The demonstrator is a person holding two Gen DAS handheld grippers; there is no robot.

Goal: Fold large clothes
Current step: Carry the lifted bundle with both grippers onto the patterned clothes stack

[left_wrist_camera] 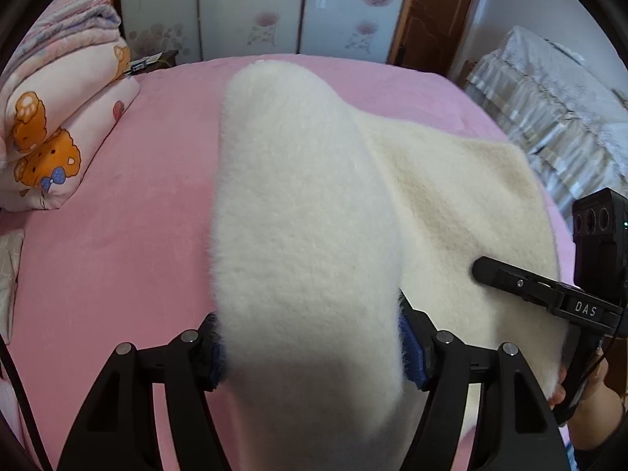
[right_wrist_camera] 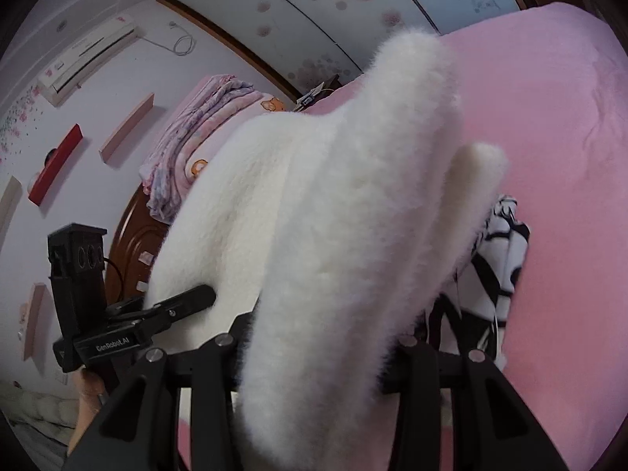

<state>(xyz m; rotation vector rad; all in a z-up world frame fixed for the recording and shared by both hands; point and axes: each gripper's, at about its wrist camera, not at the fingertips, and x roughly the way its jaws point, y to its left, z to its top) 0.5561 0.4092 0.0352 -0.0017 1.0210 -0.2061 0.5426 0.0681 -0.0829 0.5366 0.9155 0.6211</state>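
A large fluffy white garment [left_wrist_camera: 306,212] is lifted above the pink bed [left_wrist_camera: 117,216]. My left gripper [left_wrist_camera: 310,349] is shut on a thick fold of it, with the cloth bulging up between the fingers. The right gripper [left_wrist_camera: 549,294] shows at the right edge of the left wrist view, against the garment's smoother cream inner side [left_wrist_camera: 463,196]. In the right wrist view my right gripper [right_wrist_camera: 318,357] is shut on another fold of the white garment [right_wrist_camera: 333,216]. The left gripper [right_wrist_camera: 129,325] shows at the left there, touching the cloth.
Folded pink cartoon-print bedding [left_wrist_camera: 59,117] is stacked at the bed's left. A black-and-white garment [right_wrist_camera: 498,259] lies on the bed under the lifted cloth. A wardrobe with flowered doors [left_wrist_camera: 274,4] stands behind the bed. A covered piece of furniture [left_wrist_camera: 549,98] is at the right.
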